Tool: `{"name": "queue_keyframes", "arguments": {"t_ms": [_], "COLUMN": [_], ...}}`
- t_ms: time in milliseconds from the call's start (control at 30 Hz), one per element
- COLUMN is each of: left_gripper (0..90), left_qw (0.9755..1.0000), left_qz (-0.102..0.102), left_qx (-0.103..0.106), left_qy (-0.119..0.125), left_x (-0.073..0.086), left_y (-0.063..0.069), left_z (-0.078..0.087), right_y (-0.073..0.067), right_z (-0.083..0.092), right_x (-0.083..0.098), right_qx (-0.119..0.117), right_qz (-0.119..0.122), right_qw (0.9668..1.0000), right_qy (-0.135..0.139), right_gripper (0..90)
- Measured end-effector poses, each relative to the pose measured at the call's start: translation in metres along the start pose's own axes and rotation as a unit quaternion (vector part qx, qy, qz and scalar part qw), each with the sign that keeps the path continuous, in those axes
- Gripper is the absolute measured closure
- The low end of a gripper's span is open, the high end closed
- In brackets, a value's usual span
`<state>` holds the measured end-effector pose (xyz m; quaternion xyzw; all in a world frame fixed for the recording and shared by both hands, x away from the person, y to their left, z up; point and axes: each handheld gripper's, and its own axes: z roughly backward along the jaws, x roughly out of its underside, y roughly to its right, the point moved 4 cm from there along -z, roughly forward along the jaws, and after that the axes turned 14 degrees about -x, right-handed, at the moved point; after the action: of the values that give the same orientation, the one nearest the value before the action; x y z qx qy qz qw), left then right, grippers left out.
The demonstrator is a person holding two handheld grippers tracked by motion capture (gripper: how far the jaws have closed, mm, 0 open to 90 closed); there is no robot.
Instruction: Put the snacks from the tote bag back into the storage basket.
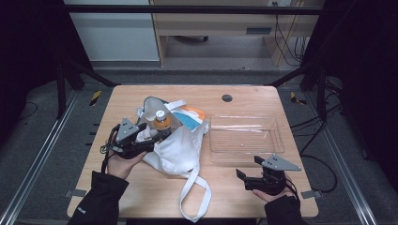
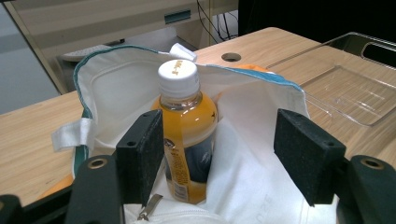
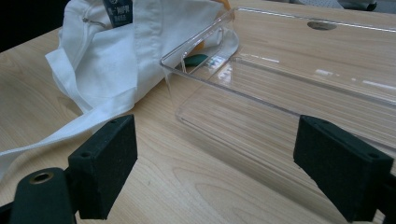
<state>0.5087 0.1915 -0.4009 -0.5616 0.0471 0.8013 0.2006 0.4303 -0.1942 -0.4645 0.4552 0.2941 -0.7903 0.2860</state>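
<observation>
L claw (image 1: 149, 131) sits near the bench's (image 1: 244, 197) left edge, at the mouth of the white cloth tote bag w/ teal trim (image 1: 180, 145). Jaws spread wide, nothing gripped: in the left gripper view the orange-drink plastic bottle w/ white cap (image 2: 187, 126) stands upright inside the bag betw. the two black pads, just beside one pad, well apart from the other; contact w/ the near pad can't be told. Bag lies left of bench centre, its long white strap (image 1: 195, 194) trailing toward the near edge. R claw (image 1: 248, 168) hovers by the near right corner, jaws as wide as they go, empty; bare wood betw. them. Clear rectangular plastic tray (image 1: 244, 133) rests on the right half of the bench, touching the bag's side, ahead of the R claw.
</observation>
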Motion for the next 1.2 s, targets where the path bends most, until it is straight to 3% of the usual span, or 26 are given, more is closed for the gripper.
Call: {"name": "queue_keyframes", "arguments": {"t_ms": [800, 1100, 1200], "left_gripper": [34.4, 37.4, 38.7], "left_qw": [0.9997, 0.9995, 0.9994], "left_qz": [0.013, 0.012, 0.001], "left_qx": [-0.021, -0.028, -0.035], "left_qy": [0.004, 0.0, -0.001], "left_x": [-0.014, -0.013, -0.011], "left_y": [-0.005, -0.005, -0.004], "left_z": [-0.04, -0.052, -0.056], "right_y": [-0.001, -0.001, -0.001], "right_z": [0.002, 0.0, 0.0], "right_x": [0.006, 0.007, 0.008], "right_qx": [0.002, 0.0, 0.001], "right_qz": [0.002, 0.004, 0.002], "right_qw": [1.0, 0.9999, 0.9999], "right_qy": [-0.01, -0.014, -0.014], "right_gripper": [13.9, 14.1, 14.3]}}
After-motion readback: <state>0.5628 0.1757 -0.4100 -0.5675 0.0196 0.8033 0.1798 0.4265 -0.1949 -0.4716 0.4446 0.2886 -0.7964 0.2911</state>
